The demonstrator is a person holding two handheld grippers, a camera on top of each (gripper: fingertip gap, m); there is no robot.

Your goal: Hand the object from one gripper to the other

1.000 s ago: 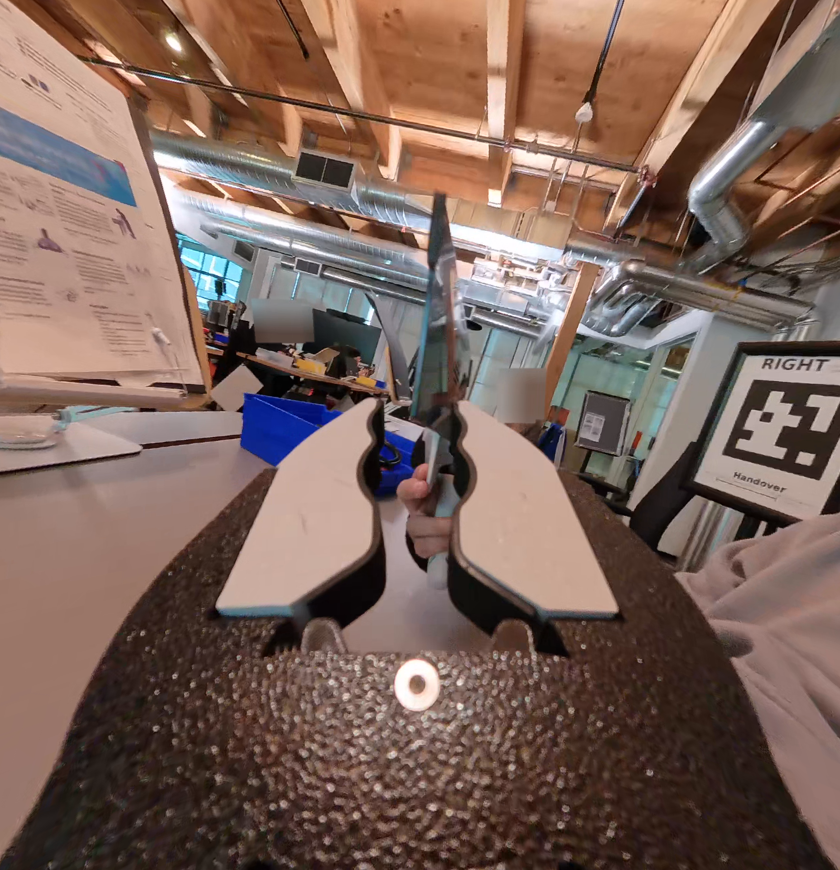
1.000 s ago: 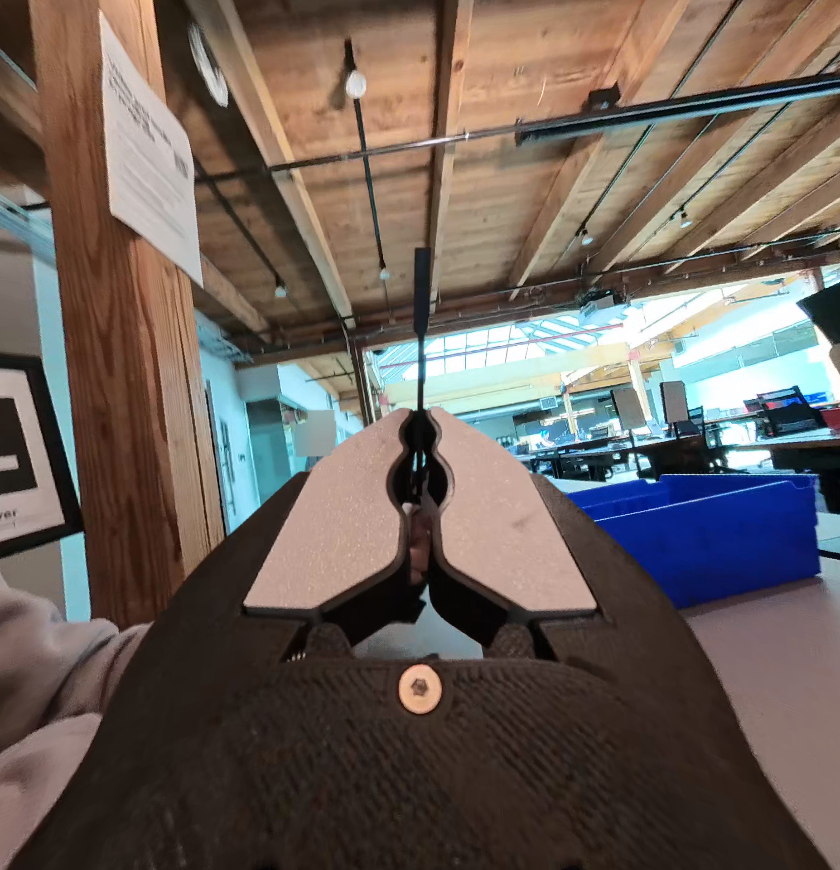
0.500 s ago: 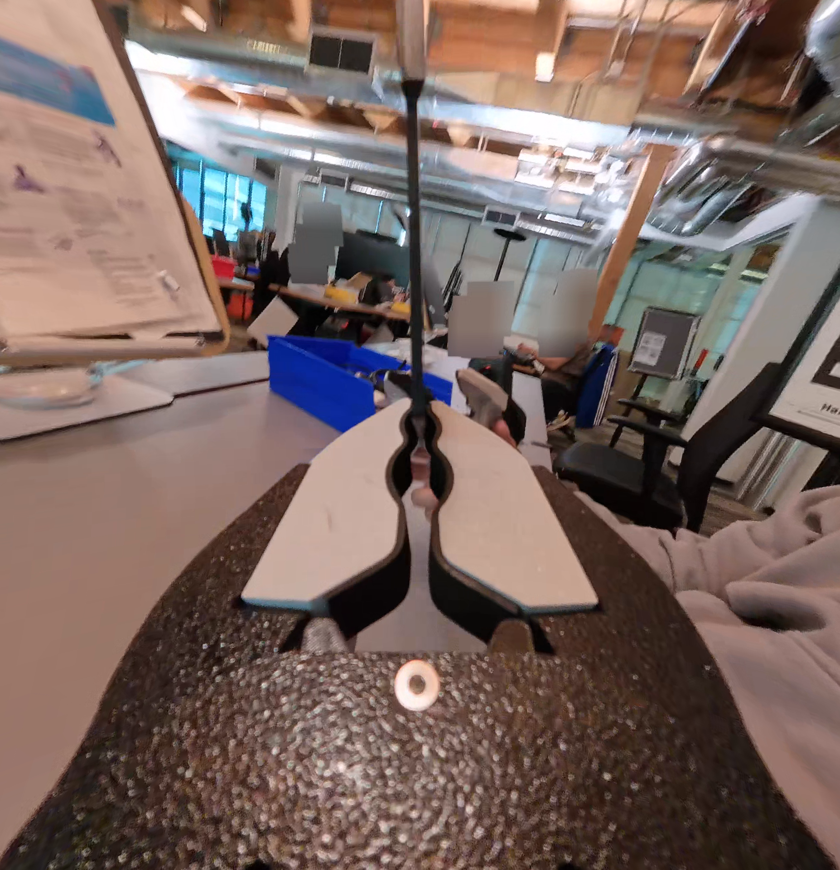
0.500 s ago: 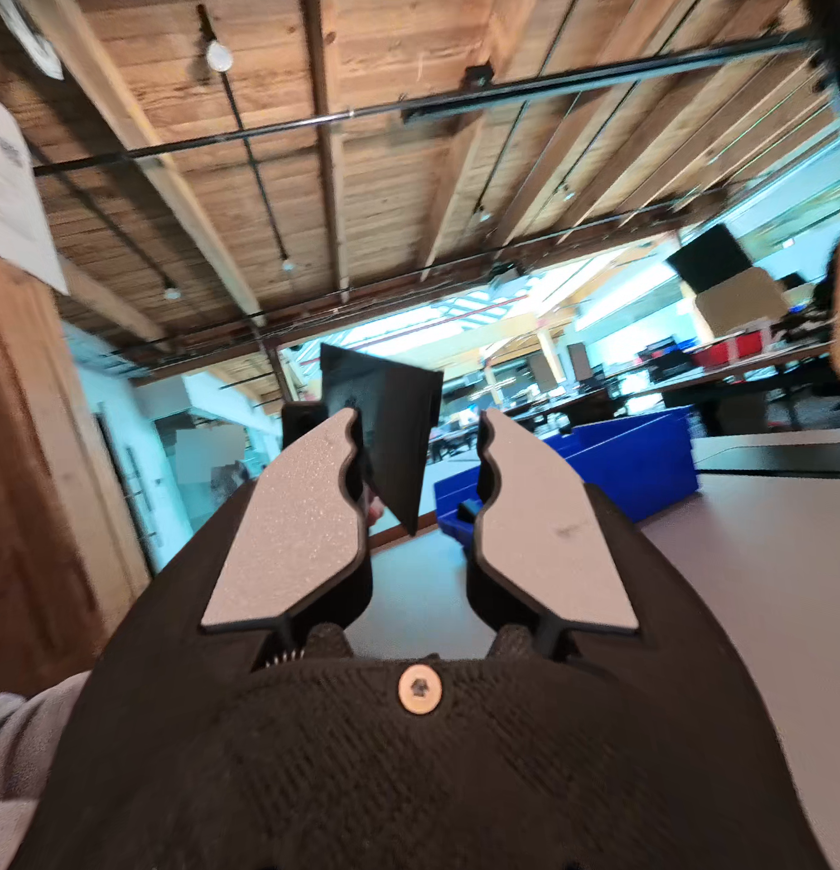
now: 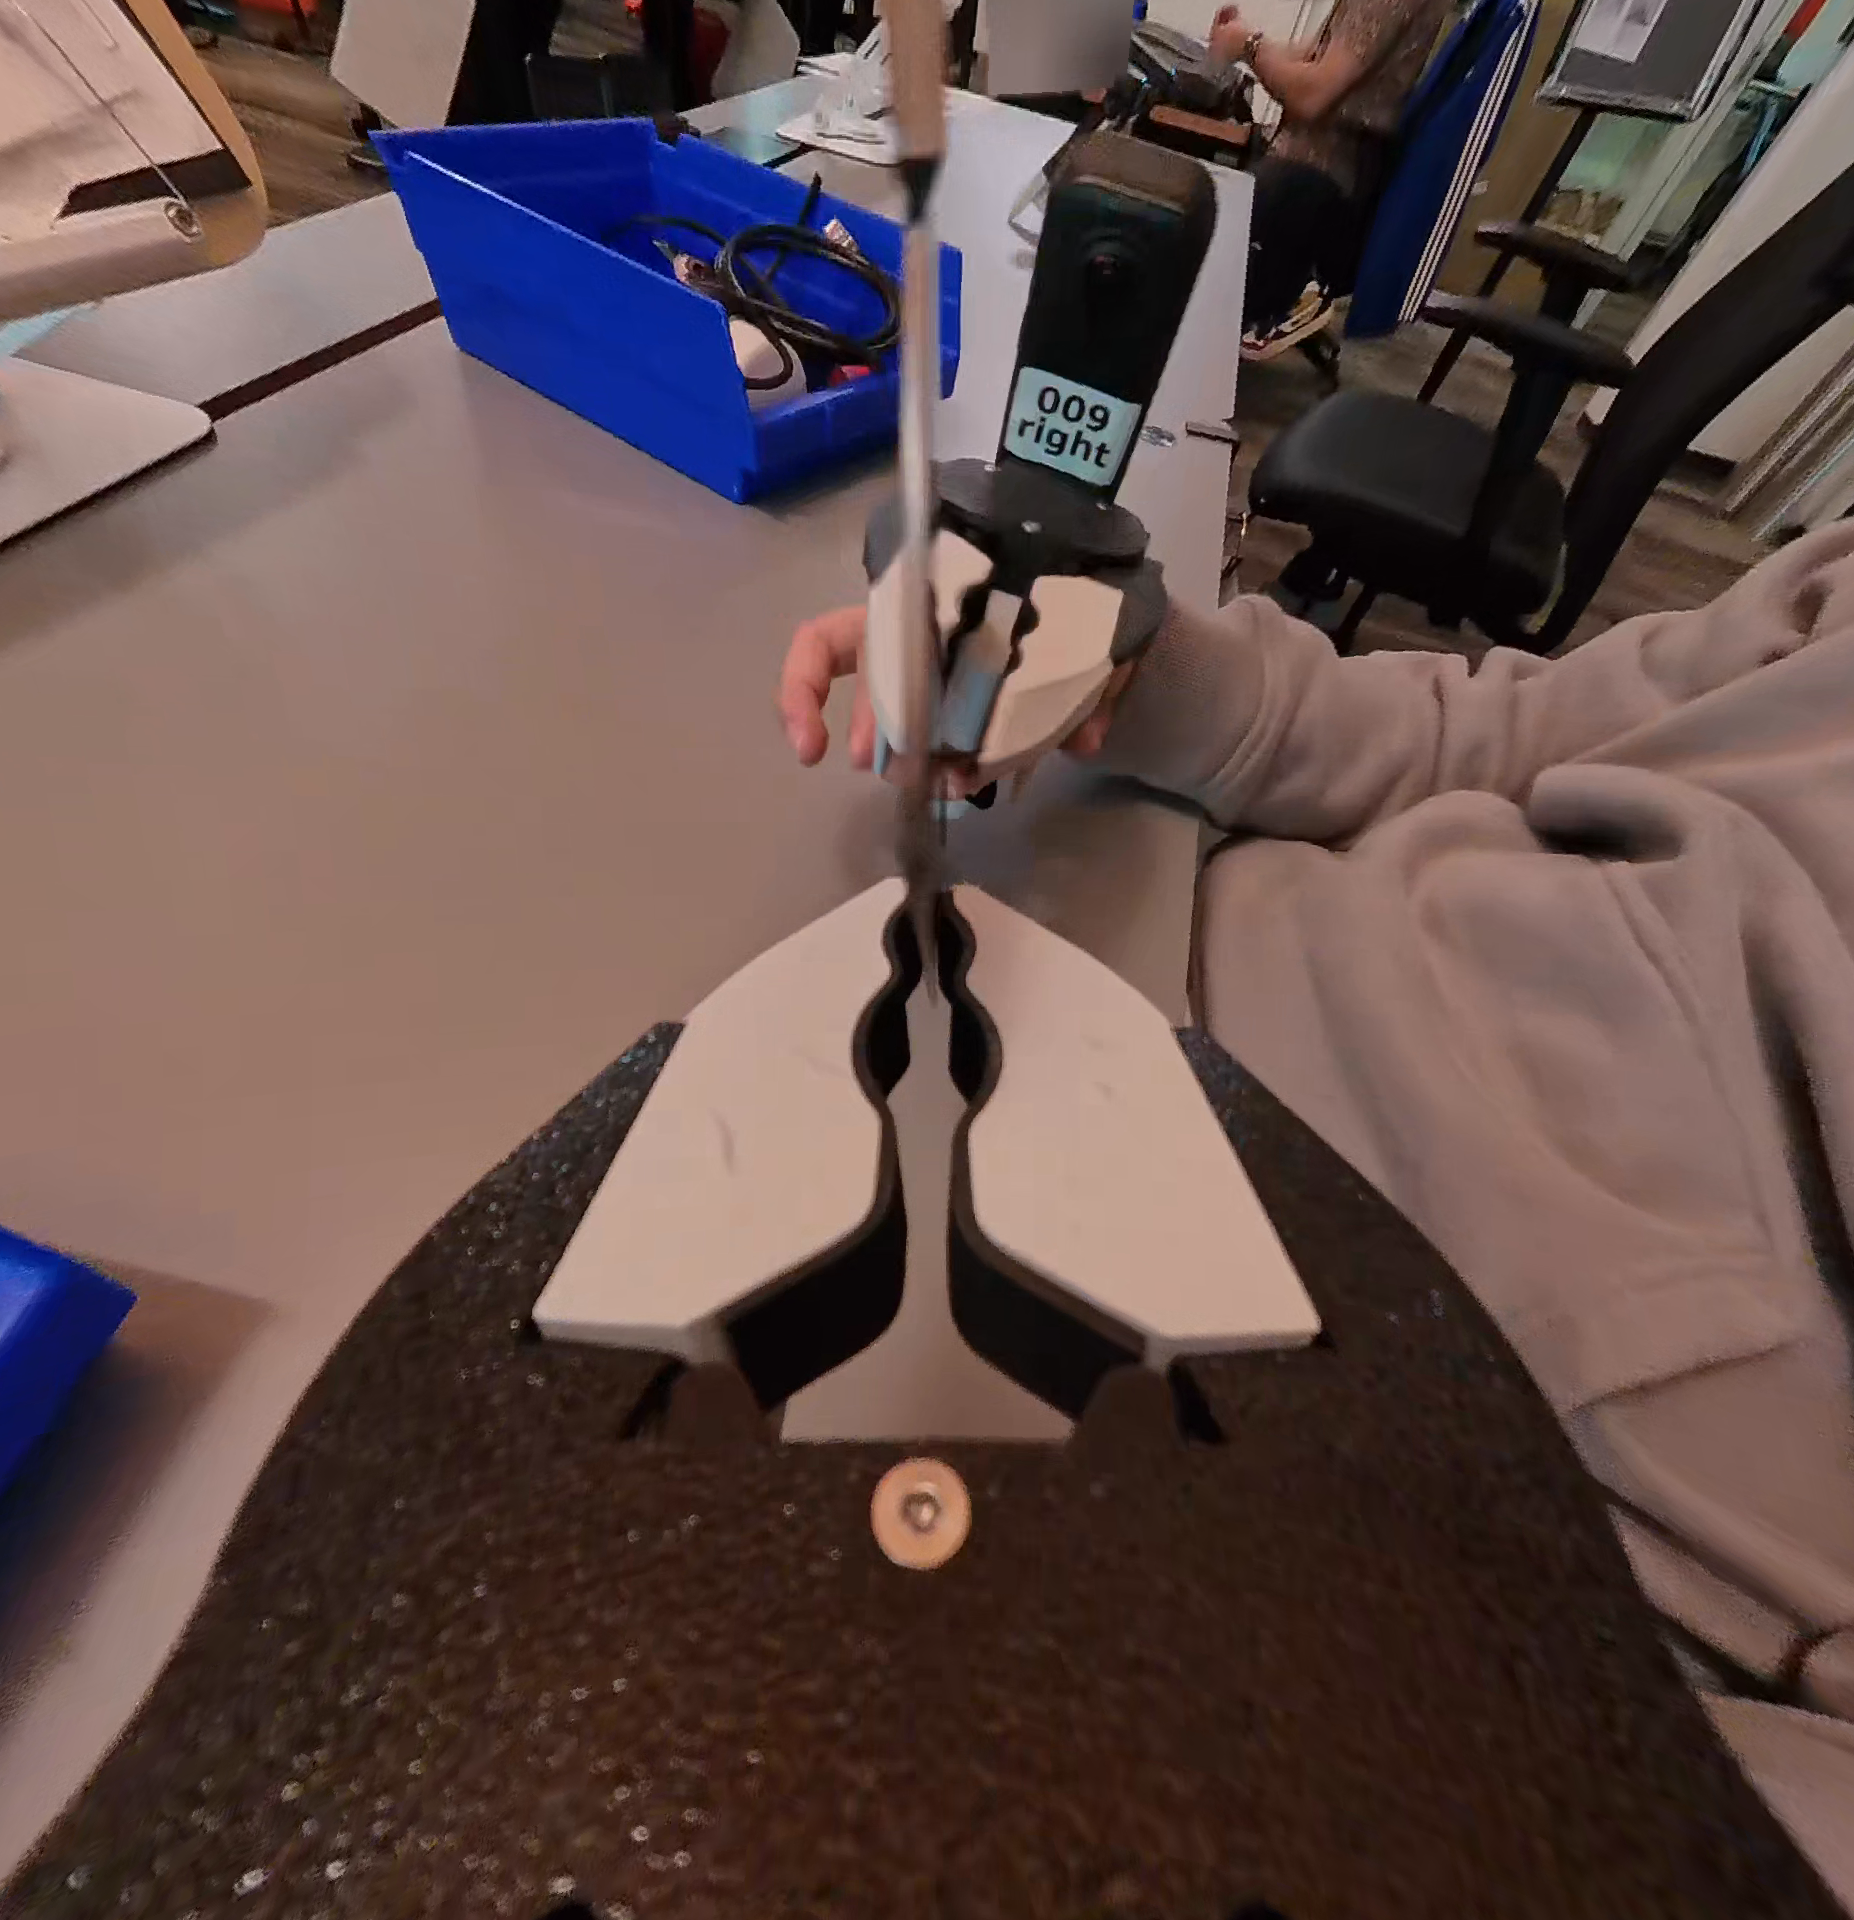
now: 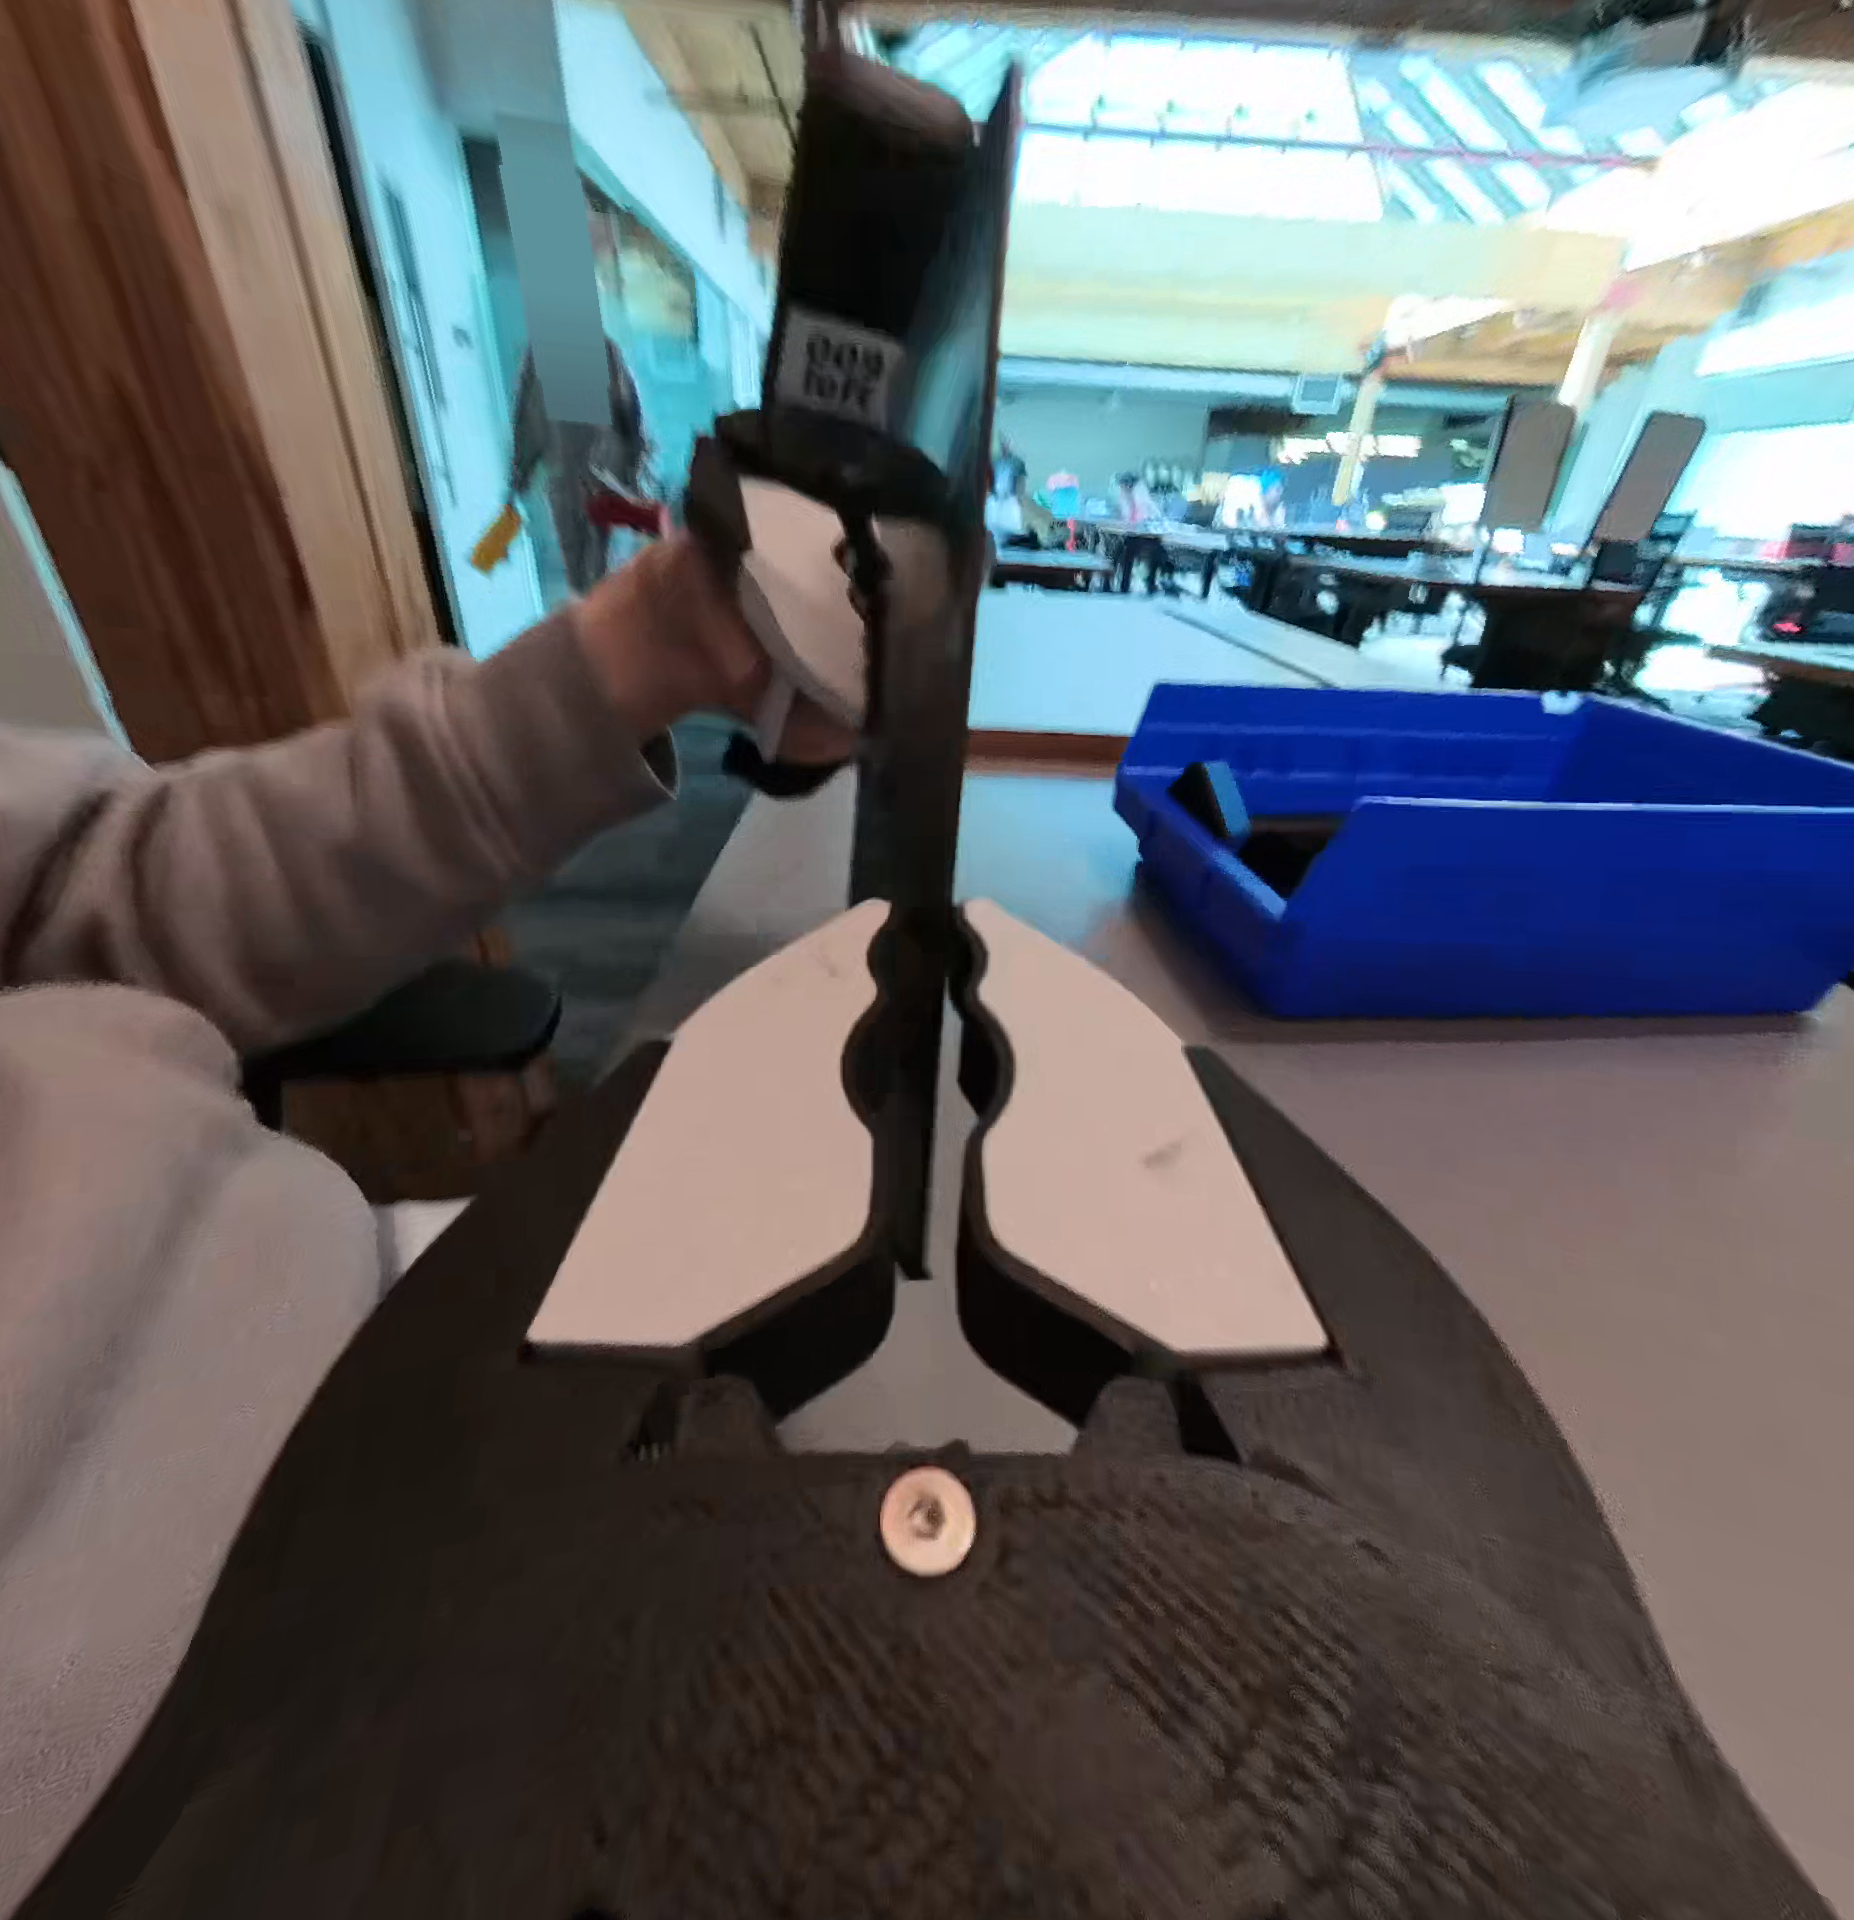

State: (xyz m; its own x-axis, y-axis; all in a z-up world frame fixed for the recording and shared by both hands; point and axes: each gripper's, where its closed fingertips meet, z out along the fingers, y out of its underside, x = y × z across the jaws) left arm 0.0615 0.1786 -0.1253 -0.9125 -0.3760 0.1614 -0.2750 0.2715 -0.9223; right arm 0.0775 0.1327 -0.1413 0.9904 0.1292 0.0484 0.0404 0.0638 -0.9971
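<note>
The object is a thin, dark, flat plate. In the left wrist view the plate (image 5: 915,416) is edge-on and rises from my left gripper (image 5: 928,904), which is shut on its lower tip. My right gripper (image 5: 990,665) is beyond it, held just above the table, with its fingers close together. In the right wrist view the plate (image 6: 907,810) runs down between the fingers of my right gripper (image 6: 925,909), which have closed in on its lower corner. The left gripper (image 6: 850,582) holds the plate higher up, at the left.
On the grey table (image 5: 383,727), a blue bin (image 5: 611,291) of cables stands behind, also in the right wrist view (image 6: 1525,862). Another blue bin corner (image 5: 19,1351) is near left. A grey sleeve (image 5: 1525,935), a black office chair (image 5: 1422,488) and a wooden post (image 6: 154,416) flank the table. About 6 cm separates my left fingertips from my right.
Both views have tipped down from the ceiling to the table. The right gripper, open half a second ago, has closed in around the plate. The left gripper stays shut on it.
</note>
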